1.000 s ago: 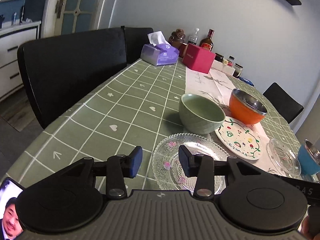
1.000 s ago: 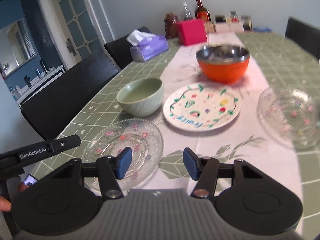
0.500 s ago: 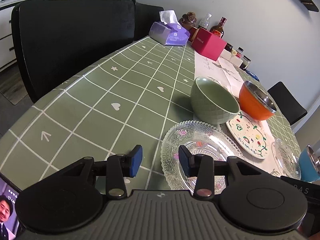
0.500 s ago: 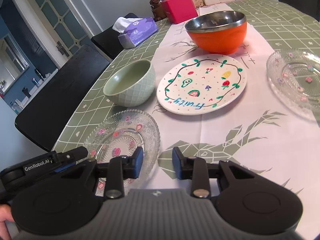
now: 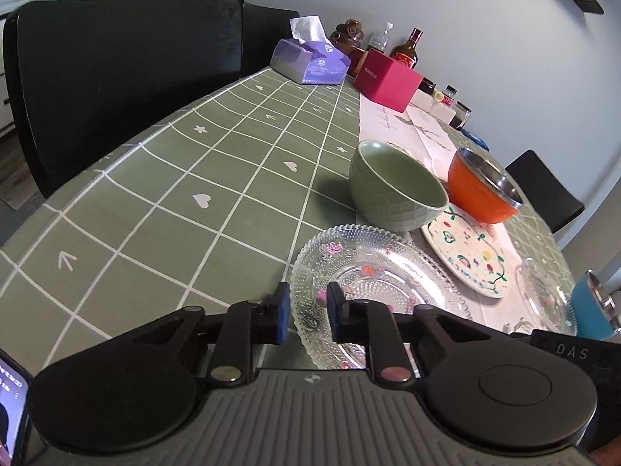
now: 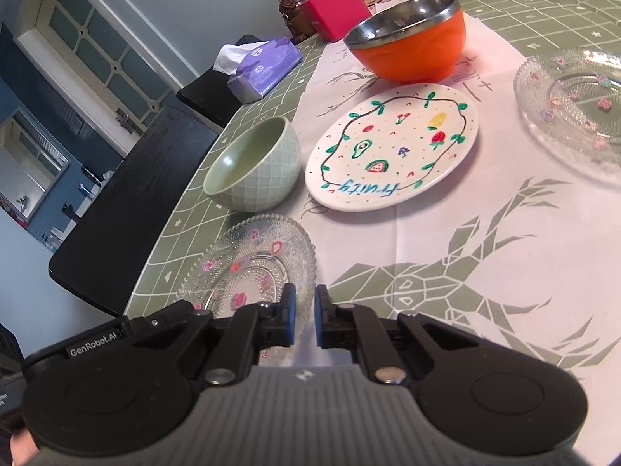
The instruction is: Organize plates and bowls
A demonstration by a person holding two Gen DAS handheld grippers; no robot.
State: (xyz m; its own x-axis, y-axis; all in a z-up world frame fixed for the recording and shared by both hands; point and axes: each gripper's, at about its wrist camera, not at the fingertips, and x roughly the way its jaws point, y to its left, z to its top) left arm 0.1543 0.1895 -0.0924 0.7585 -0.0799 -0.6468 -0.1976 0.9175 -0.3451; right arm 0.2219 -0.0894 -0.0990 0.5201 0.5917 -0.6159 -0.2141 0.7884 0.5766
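Observation:
A clear glass plate (image 5: 372, 272) with pink flowers lies at the table's near edge. My left gripper (image 5: 307, 316) has its jaws closing on the plate's near left rim, which runs between the pads. In the right wrist view my right gripper (image 6: 304, 316) is closing on the near right rim of the same glass plate (image 6: 252, 268). Behind it stand a green bowl (image 6: 252, 171), a white fruit-painted plate (image 6: 392, 151) and an orange bowl (image 6: 407, 46). A second glass plate (image 6: 574, 93) lies to the right.
A blue steel-lined bowl (image 5: 590, 310) sits at the far right. A purple tissue box (image 5: 310, 62), a pink box (image 5: 388, 79) and bottles stand at the table's far end. Black chairs (image 5: 116, 77) line the left side. A phone (image 5: 11, 407) lies near left.
Both grippers' jaws have come together from wide open onto the near glass plate's rim. The right gripper has sunk a little and rolled, tilting its view.

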